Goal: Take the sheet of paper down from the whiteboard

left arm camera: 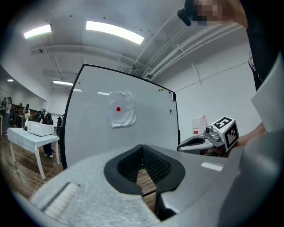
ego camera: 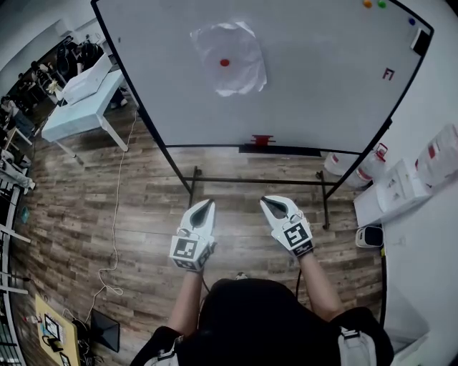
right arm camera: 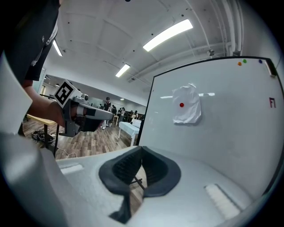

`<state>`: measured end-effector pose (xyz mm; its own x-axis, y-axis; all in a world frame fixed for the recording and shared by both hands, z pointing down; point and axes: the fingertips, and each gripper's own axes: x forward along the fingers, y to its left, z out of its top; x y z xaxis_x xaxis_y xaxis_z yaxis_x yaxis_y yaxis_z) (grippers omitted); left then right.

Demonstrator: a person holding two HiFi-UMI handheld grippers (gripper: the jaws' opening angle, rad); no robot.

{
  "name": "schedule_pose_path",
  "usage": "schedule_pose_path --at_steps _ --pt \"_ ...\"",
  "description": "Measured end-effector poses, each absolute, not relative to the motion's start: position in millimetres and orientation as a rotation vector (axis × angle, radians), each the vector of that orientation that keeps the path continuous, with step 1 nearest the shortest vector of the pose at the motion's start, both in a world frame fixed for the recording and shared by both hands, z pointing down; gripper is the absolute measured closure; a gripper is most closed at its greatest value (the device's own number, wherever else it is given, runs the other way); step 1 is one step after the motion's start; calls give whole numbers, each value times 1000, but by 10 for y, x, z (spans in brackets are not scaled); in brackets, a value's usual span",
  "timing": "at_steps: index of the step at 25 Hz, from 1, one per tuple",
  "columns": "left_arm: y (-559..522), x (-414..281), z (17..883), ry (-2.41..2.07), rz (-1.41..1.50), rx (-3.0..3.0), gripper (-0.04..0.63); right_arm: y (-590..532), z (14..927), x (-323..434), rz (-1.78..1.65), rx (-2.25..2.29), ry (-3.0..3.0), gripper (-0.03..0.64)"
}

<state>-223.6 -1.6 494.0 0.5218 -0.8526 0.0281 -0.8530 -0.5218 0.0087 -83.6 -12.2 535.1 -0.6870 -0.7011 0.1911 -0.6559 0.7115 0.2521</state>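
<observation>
A crumpled white sheet of paper [ego camera: 229, 58] hangs on the whiteboard [ego camera: 308, 100], pinned by a red round magnet [ego camera: 225, 62]. It also shows in the left gripper view as the paper [left arm camera: 121, 109] and in the right gripper view as the paper [right arm camera: 187, 110]. My left gripper [ego camera: 208, 203] and right gripper [ego camera: 265, 201] are side by side in front of the board, well short of it and lower than the paper. Both are shut with nothing between the jaws. From the left gripper view the right gripper [left arm camera: 182, 145] is seen alongside; the right gripper view shows the left gripper [right arm camera: 108, 116].
The whiteboard stands on a black metal frame [ego camera: 195, 180] over wood flooring. Coloured magnets [ego camera: 373, 4] and an eraser [ego camera: 419, 41] sit at its top right. A light-blue table [ego camera: 82, 109] stands at left; boxes and containers [ego camera: 401, 186] lie at right. A cable [ego camera: 114, 236] runs across the floor.
</observation>
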Motion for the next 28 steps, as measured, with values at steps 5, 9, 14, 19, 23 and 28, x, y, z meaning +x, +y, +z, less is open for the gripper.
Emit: schedule_pose_path --at_steps 5,9,14,19,23,28 --pt "-103 -2290 4979 -1502 22 2721 584 -186 5405 -870 -208 1088 -2632 614" --pt "-194 -2270 5018 -1477 21 2709 584 -283 5474 -837 -172 1111 -2617 612" --pt "-338 -2286 5082 -1507 55 2713 584 -449 5484 -812 -144 1124 -2631 614" --pt "-493 -2273 5093 -1574 65 2688 584 -658 5468 -732 -129 1100 -2660 613" --pt "-657 -2220 5078 -1614 78 2655 584 -862 5439 -676 -161 1040 -2675 612" --pt "-928 -2022 5010 -1681 77 2633 584 -1205 5394 -474 -175 983 -2699 613"
